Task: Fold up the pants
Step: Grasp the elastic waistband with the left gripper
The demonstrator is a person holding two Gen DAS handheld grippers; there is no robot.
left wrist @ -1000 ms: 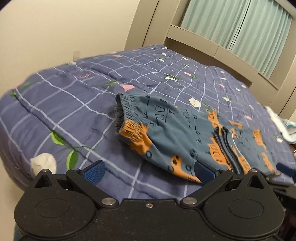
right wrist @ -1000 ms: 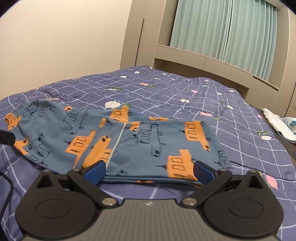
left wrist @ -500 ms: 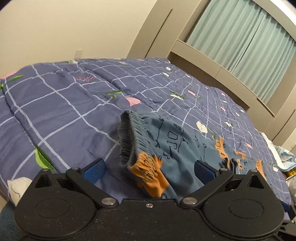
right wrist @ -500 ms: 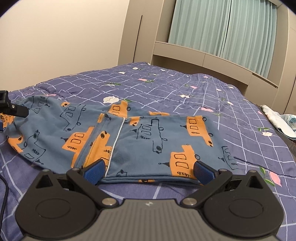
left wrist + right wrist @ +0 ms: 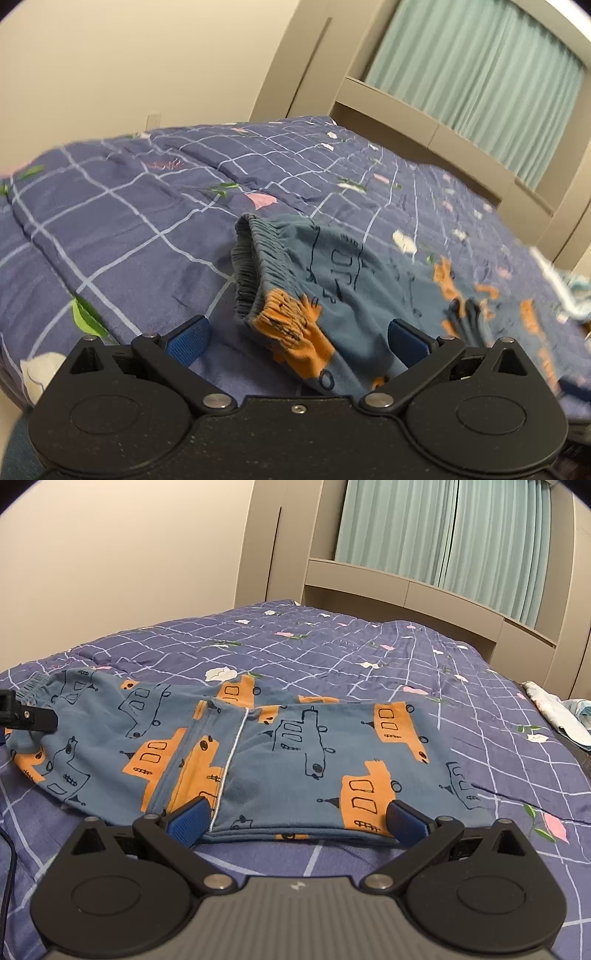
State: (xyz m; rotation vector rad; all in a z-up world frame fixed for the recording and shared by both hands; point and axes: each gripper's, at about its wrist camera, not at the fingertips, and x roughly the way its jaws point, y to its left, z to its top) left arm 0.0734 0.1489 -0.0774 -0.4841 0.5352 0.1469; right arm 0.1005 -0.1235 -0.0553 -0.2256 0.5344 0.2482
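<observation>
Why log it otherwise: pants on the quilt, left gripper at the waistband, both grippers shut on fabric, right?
Not shut. Both the left gripper and the right gripper are open, per each wrist view. The pants do lie on the quilt, left gripper at the waistband.

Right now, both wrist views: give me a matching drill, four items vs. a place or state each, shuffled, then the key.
Items:
1. pants
2. left gripper
3. right gripper
4. curtain

States/places:
A. open, at the elastic waistband end
B. pale green, hanging behind the headboard
C. partly folded, lying flat on the checked quilt
D. open, at the near folded edge of the legs

Pairs: 1-C, 2-A, 3-D, 4-B
</observation>
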